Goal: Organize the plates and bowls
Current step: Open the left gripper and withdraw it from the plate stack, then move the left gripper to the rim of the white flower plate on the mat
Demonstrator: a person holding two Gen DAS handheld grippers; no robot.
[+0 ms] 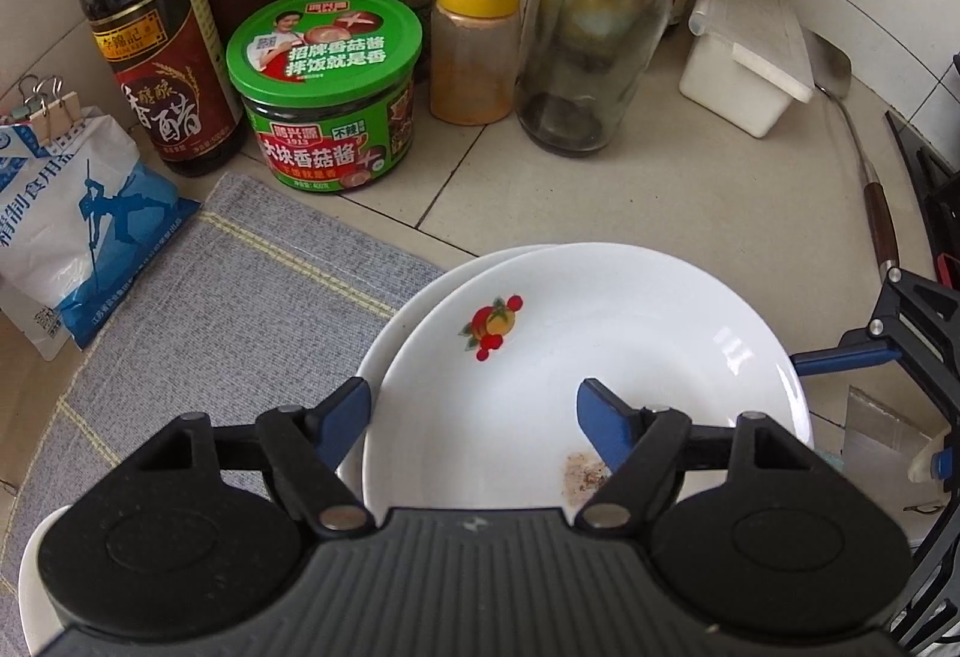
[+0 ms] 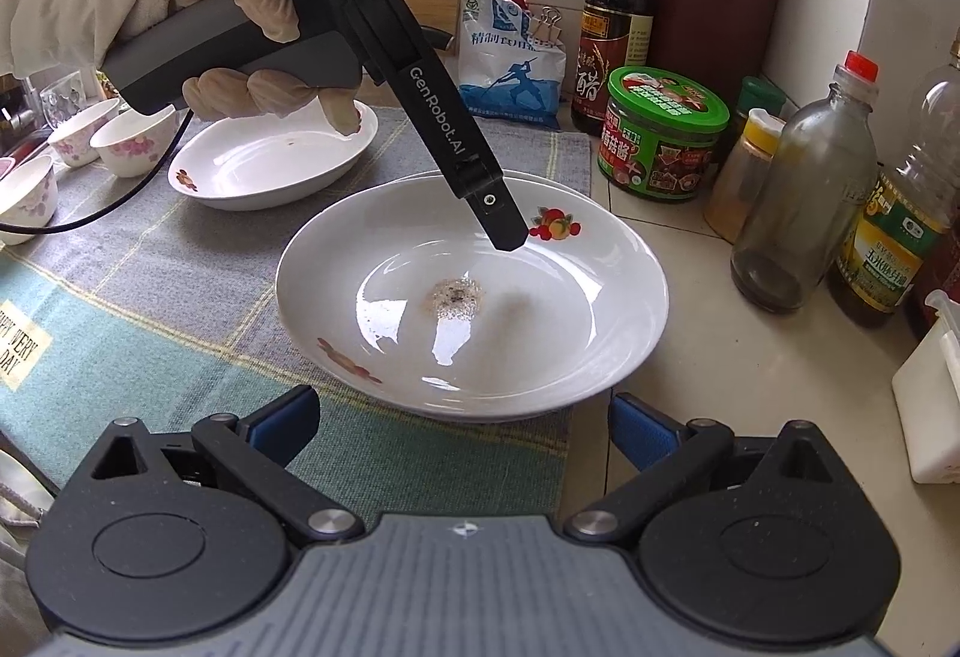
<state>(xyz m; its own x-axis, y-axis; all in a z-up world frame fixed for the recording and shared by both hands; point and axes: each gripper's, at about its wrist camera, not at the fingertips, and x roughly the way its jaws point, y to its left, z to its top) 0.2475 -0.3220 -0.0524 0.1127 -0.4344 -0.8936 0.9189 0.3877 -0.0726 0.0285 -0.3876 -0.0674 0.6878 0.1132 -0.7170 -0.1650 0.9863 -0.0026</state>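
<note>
A white plate with fruit prints lies stacked on a second white plate at the edge of the checked cloth; it has a brown stain in its middle. In the left wrist view the top plate is right under my left gripper, which is open, its jaws apart over the plate's near rim. My right gripper is open and empty just in front of the plate's rim. A third white plate lies further back on the cloth. Small flowered bowls stand at the far left.
A vinegar bottle, a green-lidded jar, a yellow spice shaker and a glass bottle stand along the tiled wall. A salt bag and a white box flank them. An oil bottle stands at the right.
</note>
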